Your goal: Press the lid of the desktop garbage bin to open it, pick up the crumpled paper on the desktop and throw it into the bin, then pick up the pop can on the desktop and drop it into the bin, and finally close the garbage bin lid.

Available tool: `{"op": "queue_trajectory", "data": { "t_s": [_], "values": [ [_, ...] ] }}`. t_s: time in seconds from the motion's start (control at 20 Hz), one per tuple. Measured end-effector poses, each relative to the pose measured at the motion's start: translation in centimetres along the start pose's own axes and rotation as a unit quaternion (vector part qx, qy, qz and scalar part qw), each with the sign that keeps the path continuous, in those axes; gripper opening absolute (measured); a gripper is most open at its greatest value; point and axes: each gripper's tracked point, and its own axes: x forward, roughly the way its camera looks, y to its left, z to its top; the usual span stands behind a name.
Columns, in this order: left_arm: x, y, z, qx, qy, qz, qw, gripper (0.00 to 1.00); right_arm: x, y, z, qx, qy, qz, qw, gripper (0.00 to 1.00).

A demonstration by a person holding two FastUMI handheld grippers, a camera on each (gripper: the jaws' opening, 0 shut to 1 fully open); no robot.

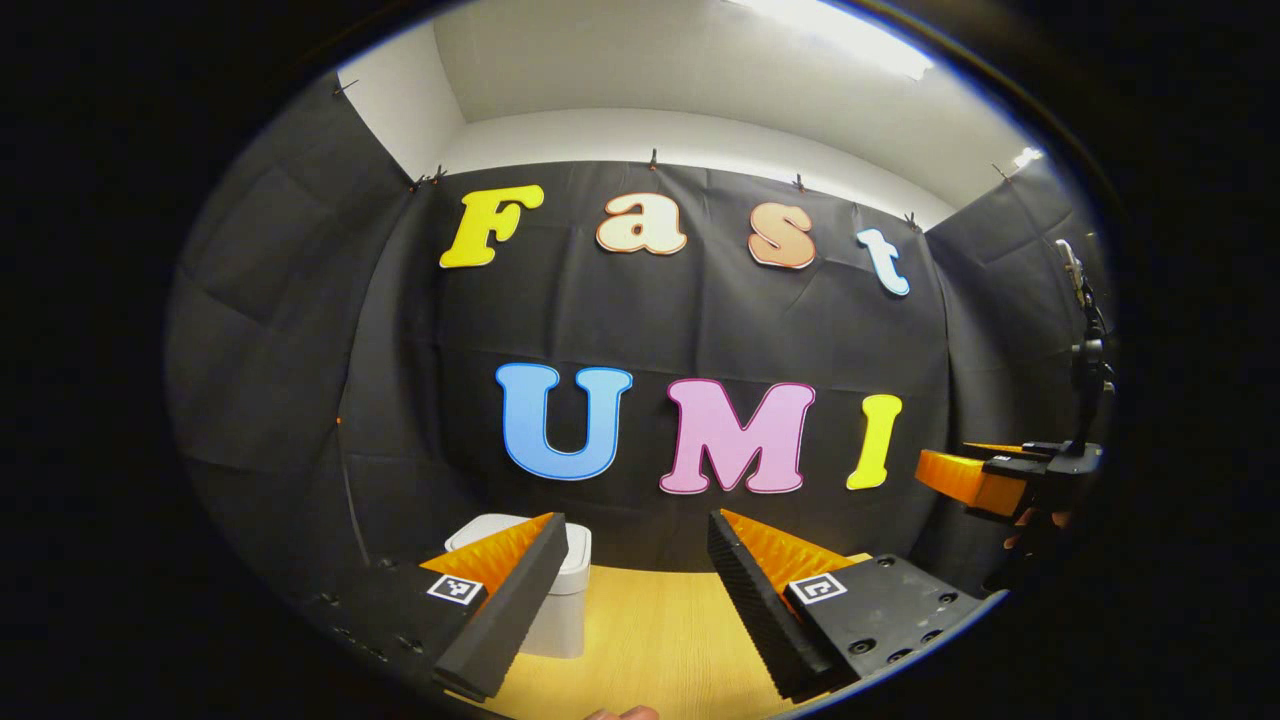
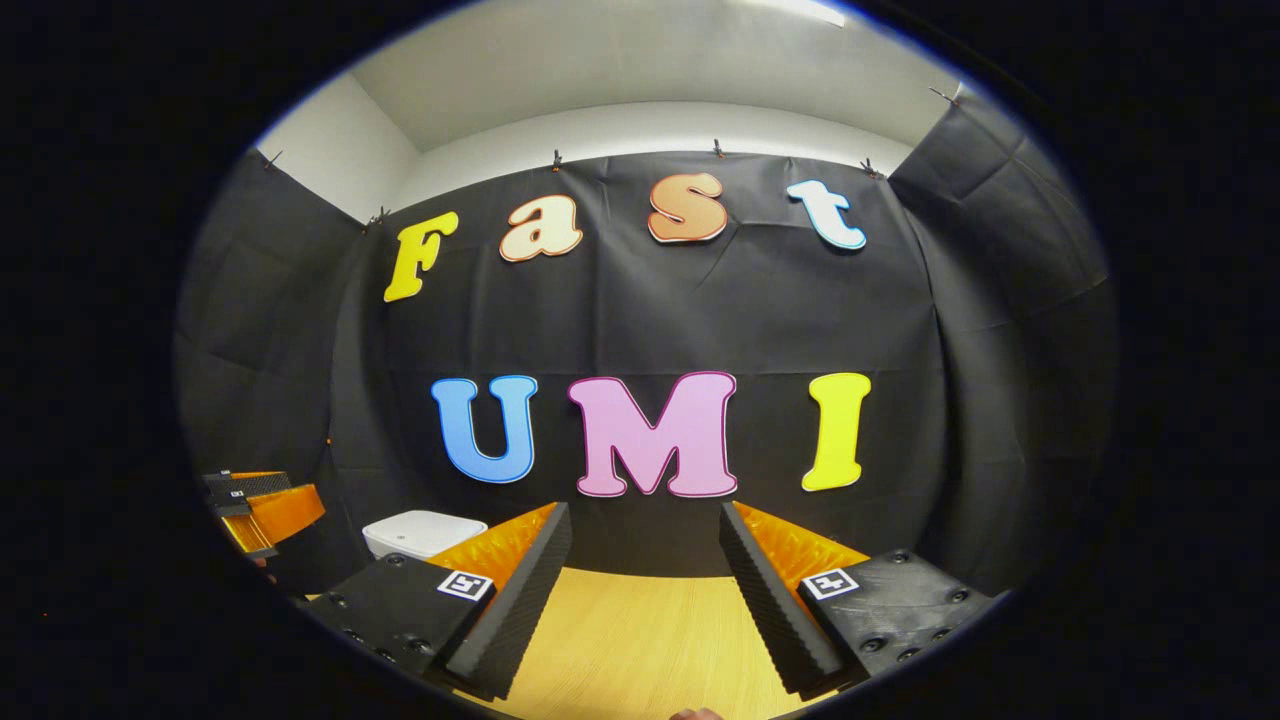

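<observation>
White plastic desktop bin (image 1: 560,590), lid down, sits on the wood tabletop (image 1: 660,640) ahead-left of both, just beyond the left gripper (image 1: 630,600) and farther from the right gripper (image 2: 645,610), both with jaws apart and empty, so left looks better placed to press.

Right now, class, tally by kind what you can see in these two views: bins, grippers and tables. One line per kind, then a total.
Garbage bins: 1, the white garbage bin, lid down.
Grippers: 2, the left gripper and the right gripper, both open and holding nothing.
Tables: 1, the wooden table.
Total: 4
</observation>
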Motion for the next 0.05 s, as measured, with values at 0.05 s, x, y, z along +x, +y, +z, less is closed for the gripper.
{"op": "queue_trajectory", "data": {
  "t_s": [0.05],
  "values": [
    [-0.07,0.00,-0.13,0.004,0.004,0.003,1.000,0.95,0.08,-0.01,-0.02,-0.001,-0.006,0.003,1.000,0.95]
  ]
}}
